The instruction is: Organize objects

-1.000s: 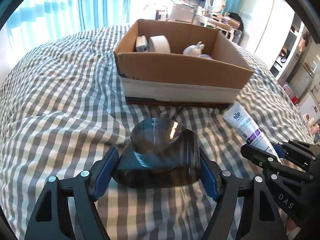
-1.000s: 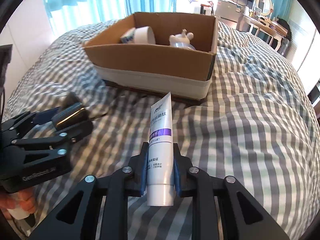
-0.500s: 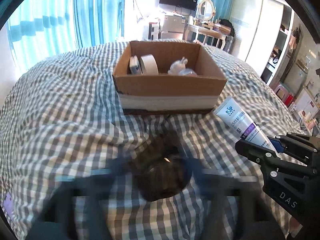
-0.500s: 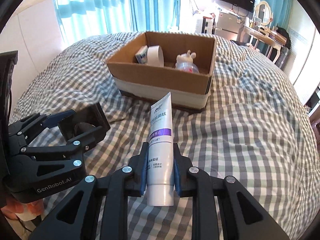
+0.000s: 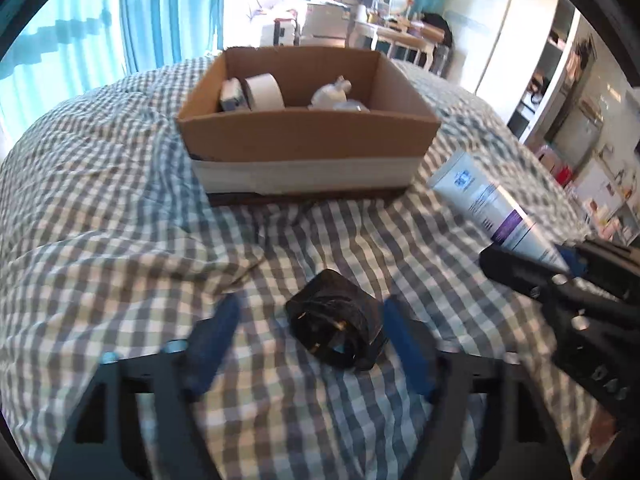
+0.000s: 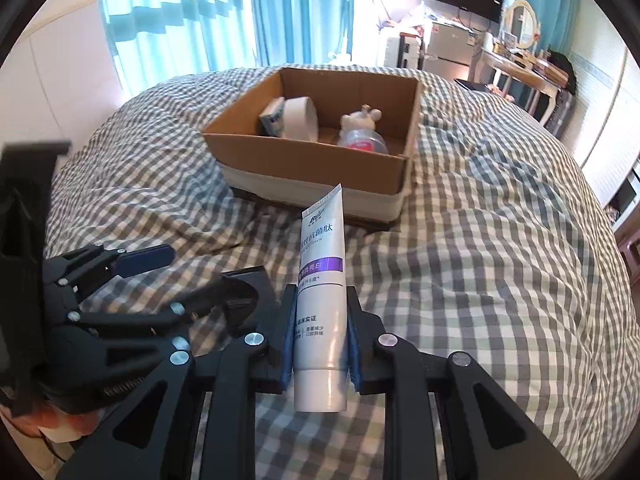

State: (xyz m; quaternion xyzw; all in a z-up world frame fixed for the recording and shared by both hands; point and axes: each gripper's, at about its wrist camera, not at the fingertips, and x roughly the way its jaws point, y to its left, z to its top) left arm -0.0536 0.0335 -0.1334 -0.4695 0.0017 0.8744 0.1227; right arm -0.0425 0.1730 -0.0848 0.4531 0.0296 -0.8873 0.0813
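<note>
Box (image 5: 308, 142) farther off on checked bedspread (image 5: 100, 208)

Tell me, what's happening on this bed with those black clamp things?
A person is tidying loose items into the cardboard box on the checked bedspread, with a gripper in each hand. The right gripper is shut on a white toothpaste tube. The left gripper has just been opening its jaws; a small black object lies on the bedspread between them, ungripped. A tape roll is already in the box.
</note>
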